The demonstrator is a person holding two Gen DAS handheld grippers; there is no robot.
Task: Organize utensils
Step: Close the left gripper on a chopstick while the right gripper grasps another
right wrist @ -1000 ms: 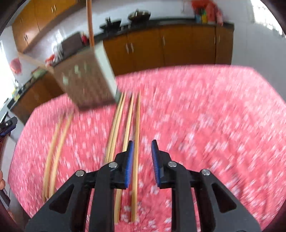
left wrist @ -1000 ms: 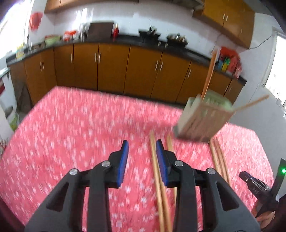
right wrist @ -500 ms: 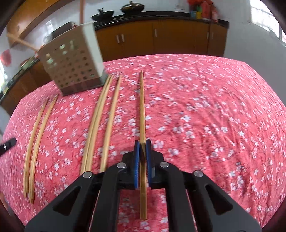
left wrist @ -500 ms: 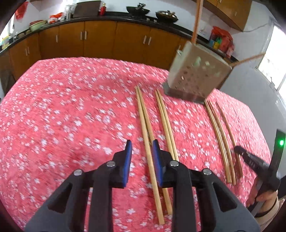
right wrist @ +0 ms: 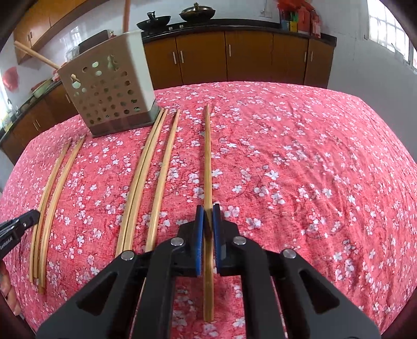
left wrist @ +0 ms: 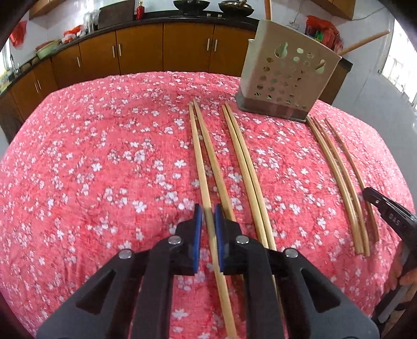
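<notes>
Inside holder [right wrist: 109, 86], two sticks [right wrist: 34, 53].

A red cloth [left wrist: 104, 161] with white blossoms covers the table. Behind it run brown cabinets [right wrist: 250, 60] under a dark counter [left wrist: 182, 18] — two woks [right wrist: 177, 17] on top, red packets [right wrist: 299, 18] at one end, white wall tiles above.

Both fisheye views are bright and mostly sharp, lit by daylight from a blown-out window [right wrist: 385, 28] at the edge, with glare on the wall tiles [right wrist: 78, 34], soft shadows, bowed cabinets [left wrist: 140, 52] and dark vignetted corners.
</notes>
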